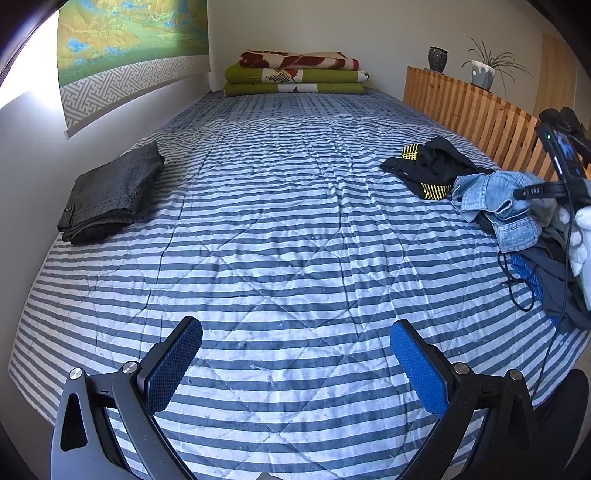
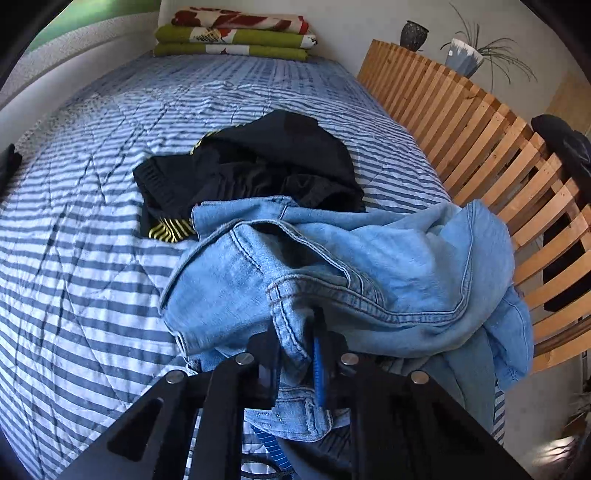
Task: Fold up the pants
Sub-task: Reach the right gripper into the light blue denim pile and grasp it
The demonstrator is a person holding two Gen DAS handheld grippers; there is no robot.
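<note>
Along the left edge of the bed (image 1: 280, 229), near the wall, a pair of dark grey pants (image 1: 110, 192) lies folded in a neat stack on the blue-and-white striped quilt. Above it on the wall hangs a landscape scroll (image 1: 129, 48). At the far end of the bed, against the wall, sits a pile of folded green and red-flowered blankets (image 1: 295, 74).

The left gripper (image 1: 295, 354) hangs over the bare middle of the near part of the bed, its blue-padded fingers (image 1: 173, 365) spread wide apart with nothing between them.

Toward the right edge of the bed lies a crumpled heap of clothes. Farthest from the near edge is a black garment with yellow-striped trim (image 2: 258, 162), bunched up. Just nearer, and overlapping it, are the light blue jeans (image 2: 332, 266), rumpled and unfolded. Under the jeans, at the near right corner, darker clothing with a blue-striped band shows only in part.

The right gripper (image 2: 299, 354) is at the near side of the heap, its fingers (image 2: 318, 369) drawn together and clamped on a fold of the jeans' seamed edge. In the left wrist view a white-gloved hand (image 1: 578, 236) holds it at the right border.

Along the right edge of the bed runs a wooden slatted rail (image 2: 480, 147). A dark vase (image 2: 413, 35) and a potted plant (image 2: 469, 55) stand at its far end.
</note>
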